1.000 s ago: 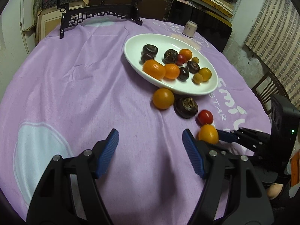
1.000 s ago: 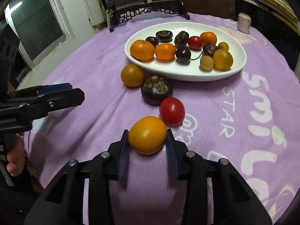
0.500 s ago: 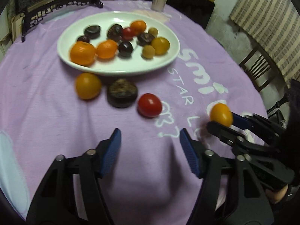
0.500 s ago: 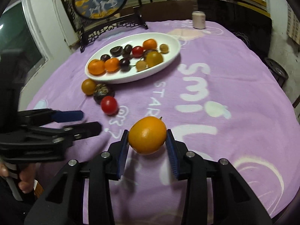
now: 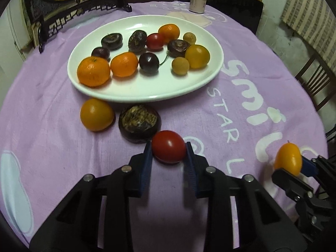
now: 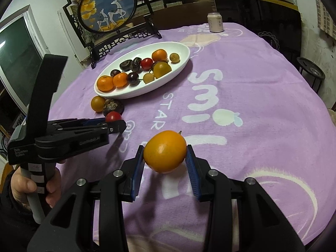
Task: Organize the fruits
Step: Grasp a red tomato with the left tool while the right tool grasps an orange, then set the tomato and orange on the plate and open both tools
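A white oval plate (image 5: 147,96) with several fruits stands on the purple cloth. In front of it lie an orange fruit (image 5: 96,114) and a dark mangosteen (image 5: 139,122). My left gripper (image 5: 168,145) points down at a red tomato (image 5: 169,151) resting on the cloth. Its jaws are closing, and both blue pads press the tomato's sides. The right wrist view shows that gripper (image 6: 114,124) from the side, with the tomato (image 6: 113,116) at its tip. My right gripper (image 6: 165,153) is shut on a yellow-orange fruit (image 6: 164,150), held above the cloth right of the left gripper.
A drinks can (image 6: 215,22) and a round picture in a black carved stand (image 6: 107,10) stand at the table's far side. A wooden chair (image 5: 315,84) and a dark metal stool (image 6: 310,71) stand beyond the right edge. A hand (image 6: 50,184) grips the left handle.
My left gripper moved forward to the red tomato and closed its jaws on it. The right gripper carried the yellow-orange fruit back and to the right, away from the plate.
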Tool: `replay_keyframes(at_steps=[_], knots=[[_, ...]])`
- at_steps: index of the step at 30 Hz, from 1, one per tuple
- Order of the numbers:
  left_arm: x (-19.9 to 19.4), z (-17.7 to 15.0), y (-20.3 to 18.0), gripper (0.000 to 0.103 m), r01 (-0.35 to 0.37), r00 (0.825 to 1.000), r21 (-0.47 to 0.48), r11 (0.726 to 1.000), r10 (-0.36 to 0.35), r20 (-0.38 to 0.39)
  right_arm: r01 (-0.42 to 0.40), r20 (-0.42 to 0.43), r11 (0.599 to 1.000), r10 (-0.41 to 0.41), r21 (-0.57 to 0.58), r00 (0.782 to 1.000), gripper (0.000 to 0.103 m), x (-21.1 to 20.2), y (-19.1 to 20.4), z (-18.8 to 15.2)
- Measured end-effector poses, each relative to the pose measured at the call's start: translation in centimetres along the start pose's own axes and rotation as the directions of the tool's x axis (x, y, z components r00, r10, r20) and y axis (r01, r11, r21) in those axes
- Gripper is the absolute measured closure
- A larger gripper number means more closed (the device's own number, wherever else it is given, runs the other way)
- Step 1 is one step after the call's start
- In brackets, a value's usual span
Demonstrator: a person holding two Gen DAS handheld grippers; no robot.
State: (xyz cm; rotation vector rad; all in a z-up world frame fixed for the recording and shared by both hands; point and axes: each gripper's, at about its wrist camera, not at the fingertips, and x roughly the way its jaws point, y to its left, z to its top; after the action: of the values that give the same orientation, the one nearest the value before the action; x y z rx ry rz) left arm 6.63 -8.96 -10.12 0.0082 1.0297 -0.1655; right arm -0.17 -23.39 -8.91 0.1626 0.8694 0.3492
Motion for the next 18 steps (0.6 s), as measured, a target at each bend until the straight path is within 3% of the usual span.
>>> replay_keyframes(at_steps=[9, 18], knots=[[-1.9, -2.1, 3.1, 0.072, 0.132, 0.991, -0.044, 0.99, -0.133, -0.022, -0.002, -0.025, 1.0, 0.001, -0.022, 1.0, 0.064, 1.3, 2.1, 0.9], [-4.6, -0.7, 6.3, 0.072, 0.175, 0.984, -0.038, 0.984, -0.173, 0.048, -0.008, -0.033, 0.998, 0.005, -0.067, 0.999, 0.064, 2.9, 4.5, 4.0]])
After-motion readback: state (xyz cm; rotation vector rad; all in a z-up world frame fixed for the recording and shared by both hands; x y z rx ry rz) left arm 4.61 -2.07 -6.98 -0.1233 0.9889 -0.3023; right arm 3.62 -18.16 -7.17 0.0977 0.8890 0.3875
